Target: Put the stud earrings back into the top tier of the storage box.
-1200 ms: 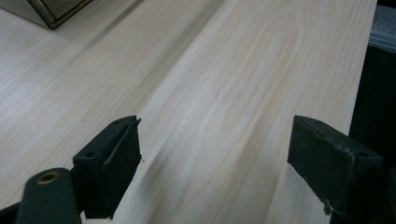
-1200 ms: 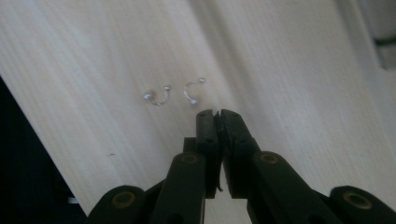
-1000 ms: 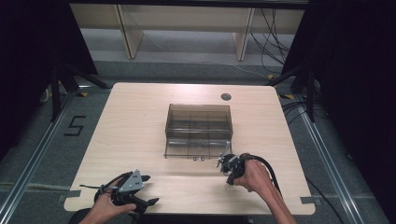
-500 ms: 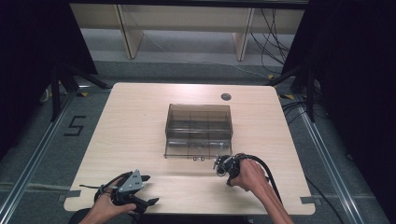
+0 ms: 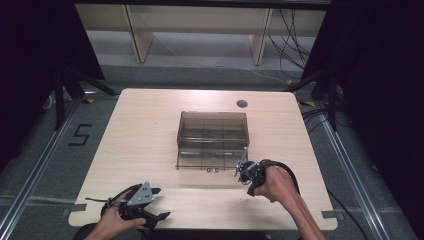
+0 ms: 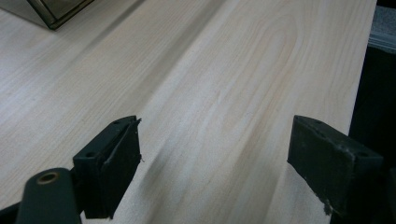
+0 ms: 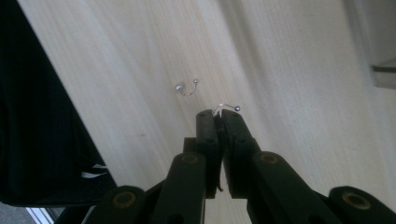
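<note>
Earring hook (image 7: 227, 107), a thin curved silver wire with a small ball at its end, sticks out from the tips of your right gripper (image 7: 217, 115), whose black jaws are pressed together on it above the pale wooden table (image 7: 289, 56). A second earring hook (image 7: 186, 87) of the same kind lies on the wood just beyond the tips, apart from them. From the high view, your right gripper (image 5: 245, 169) sits near the front right corner of the smoky clear plastic organiser box (image 5: 212, 137) at the table's middle. Your left gripper (image 5: 150, 205) rests at the near left edge of the table, well apart from the box, its jaws standing wide with only bare wood between them.
</note>
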The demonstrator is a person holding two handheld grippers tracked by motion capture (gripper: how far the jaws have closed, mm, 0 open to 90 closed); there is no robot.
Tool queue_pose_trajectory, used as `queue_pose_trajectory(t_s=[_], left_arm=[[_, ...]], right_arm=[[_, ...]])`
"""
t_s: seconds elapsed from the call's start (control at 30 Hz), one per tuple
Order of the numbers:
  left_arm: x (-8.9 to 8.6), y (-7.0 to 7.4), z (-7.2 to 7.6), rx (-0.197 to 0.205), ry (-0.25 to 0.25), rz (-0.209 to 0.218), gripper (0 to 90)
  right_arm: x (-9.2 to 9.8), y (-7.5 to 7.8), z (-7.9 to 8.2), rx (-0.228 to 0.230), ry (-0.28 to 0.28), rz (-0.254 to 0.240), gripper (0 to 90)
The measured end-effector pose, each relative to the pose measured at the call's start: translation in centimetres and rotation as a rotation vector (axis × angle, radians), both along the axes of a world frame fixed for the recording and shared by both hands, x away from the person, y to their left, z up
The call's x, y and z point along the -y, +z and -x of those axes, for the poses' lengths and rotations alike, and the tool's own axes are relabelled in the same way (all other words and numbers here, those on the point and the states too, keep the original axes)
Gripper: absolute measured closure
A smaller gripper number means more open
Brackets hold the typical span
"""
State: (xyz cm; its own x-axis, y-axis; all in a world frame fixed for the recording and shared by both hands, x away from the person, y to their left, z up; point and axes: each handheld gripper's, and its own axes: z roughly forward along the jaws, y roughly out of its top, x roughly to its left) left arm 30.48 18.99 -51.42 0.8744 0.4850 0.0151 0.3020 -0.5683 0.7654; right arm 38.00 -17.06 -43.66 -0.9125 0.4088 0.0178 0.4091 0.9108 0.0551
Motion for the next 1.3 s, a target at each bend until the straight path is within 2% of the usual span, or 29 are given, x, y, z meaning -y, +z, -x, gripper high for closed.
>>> queue_pose_trajectory(t_s=[0.03, 0.1, 0.17, 0.2, 0.27, 0.33, 0.4, 0.43, 0.47, 0.5, 0.53, 0.57, 0.6, 0.63, 0.67, 0.77, 0.83, 0.93, 0.97, 1.0, 1.03, 1.07, 1.1, 1.17, 1.2, 1.23, 1.3], left_arm=[[0.0, 0.0, 0.0, -0.004, -0.001, -0.002, 16.5], [0.0, 0.0, 0.0, 0.017, -0.015, -0.011, 16.5], [0.0, 0.0, 0.0, 0.001, -0.002, -0.001, 16.5], [0.0, 0.0, 0.0, -0.001, 0.001, -0.002, 16.5], [0.0, 0.0, 0.0, 0.004, 0.002, -0.003, 16.5], [0.0, 0.0, 0.0, 0.003, 0.004, -0.005, 16.5], [0.0, 0.0, 0.0, 0.004, 0.004, -0.004, 16.5], [0.0, 0.0, 0.0, 0.004, 0.004, -0.004, 16.5], [0.0, 0.0, 0.0, 0.003, 0.002, -0.005, 16.5], [0.0, 0.0, 0.0, 0.003, 0.001, -0.004, 16.5], [0.0, 0.0, 0.0, 0.000, 0.000, -0.005, 16.5], [0.0, 0.0, 0.0, 0.000, 0.002, -0.004, 16.5], [0.0, 0.0, 0.0, 0.003, 0.001, -0.004, 16.5], [0.0, 0.0, 0.0, 0.002, 0.001, -0.003, 16.5], [0.0, 0.0, 0.0, 0.000, 0.001, -0.005, 16.5], [0.0, 0.0, 0.0, 0.002, 0.003, -0.004, 16.5], [0.0, 0.0, 0.0, 0.004, 0.001, -0.003, 16.5], [0.0, -0.1, 0.0, 0.004, 0.001, 0.003, 16.5], [0.0, 0.0, 0.0, 0.004, 0.004, -0.002, 16.5], [0.0, 0.0, 0.0, 0.002, 0.001, -0.004, 16.5], [0.0, 0.0, 0.0, 0.002, 0.000, -0.001, 16.5], [0.0, -0.1, 0.0, 0.003, 0.001, 0.005, 16.5], [0.0, 0.0, 0.0, 0.004, 0.002, 0.005, 16.5], [0.0, 0.0, 0.0, 0.005, -0.002, -0.004, 16.5], [0.0, 0.0, 0.0, 0.010, -0.010, -0.009, 16.5], [0.0, 0.0, 0.0, 0.000, 0.000, 0.001, 16.5], [0.0, 0.0, 0.0, 0.004, 0.001, 0.004, 16.5]], right_arm=[[0.1, 0.3, 0.1, 0.002, 0.004, -0.003, 86.9], [0.2, 1.2, 0.3, 0.011, 0.003, -0.005, 86.9], [0.3, 1.8, 0.5, 0.018, -0.001, -0.018, 86.9], [0.4, 2.3, 0.4, 0.012, 0.010, -0.040, 86.9], [0.2, 3.0, 0.6, 0.020, -0.017, -0.021, 86.9], [0.2, 3.4, 0.6, 0.018, -0.018, -0.022, 86.9], [0.3, 4.4, 0.4, 0.038, 0.013, -0.045, 86.9], [0.3, 4.4, 0.4, 0.038, 0.013, -0.045, 86.9], [0.2, 5.1, 0.3, 0.050, 0.015, -0.047, 86.9], [0.0, 5.4, 0.4, 0.057, -0.008, -0.044, 86.9], [0.1, 5.8, 0.2, 0.069, 0.003, -0.038, 86.9], [0.1, 6.0, 0.0, 0.065, 0.013, -0.058, 86.9], [-0.1, 6.4, 0.2, 0.059, -0.027, -0.060, 86.9], [-0.1, 6.7, 0.0, 0.069, -0.009, -0.050, 86.9], [-0.2, 7.0, 0.1, 0.059, -0.024, -0.071, 86.9], [-0.3, 7.6, -0.3, 0.068, -0.011, -0.068, 86.8], [-0.4, 8.0, -0.8, 0.092, 0.007, -0.056, 86.8], [-1.0, 8.5, -1.0, 0.078, -0.023, -0.066, 86.8], [-1.0, 8.5, -1.4, 0.084, -0.001, -0.079, 86.8], [-1.3, 8.8, -1.6, 0.081, -0.020, -0.067, 86.7], [-1.4, 8.9, -1.9, 0.092, 0.004, -0.072, 86.7], [-1.5, 9.0, -2.0, 0.087, -0.014, -0.076, 86.7], [-1.6, 9.0, -2.3, 0.097, 0.011, -0.070, 86.7], [-2.1, 9.1, -2.7, 0.093, 0.007, -0.078, 86.7], [-2.1, 9.1, -3.0, 0.100, 0.026, -0.066, 86.7], [-2.3, 9.1, -3.1, 0.095, 0.015, -0.068, 86.7], [-2.6, 9.2, -3.5, 0.093, 0.006, -0.066, 86.7]])
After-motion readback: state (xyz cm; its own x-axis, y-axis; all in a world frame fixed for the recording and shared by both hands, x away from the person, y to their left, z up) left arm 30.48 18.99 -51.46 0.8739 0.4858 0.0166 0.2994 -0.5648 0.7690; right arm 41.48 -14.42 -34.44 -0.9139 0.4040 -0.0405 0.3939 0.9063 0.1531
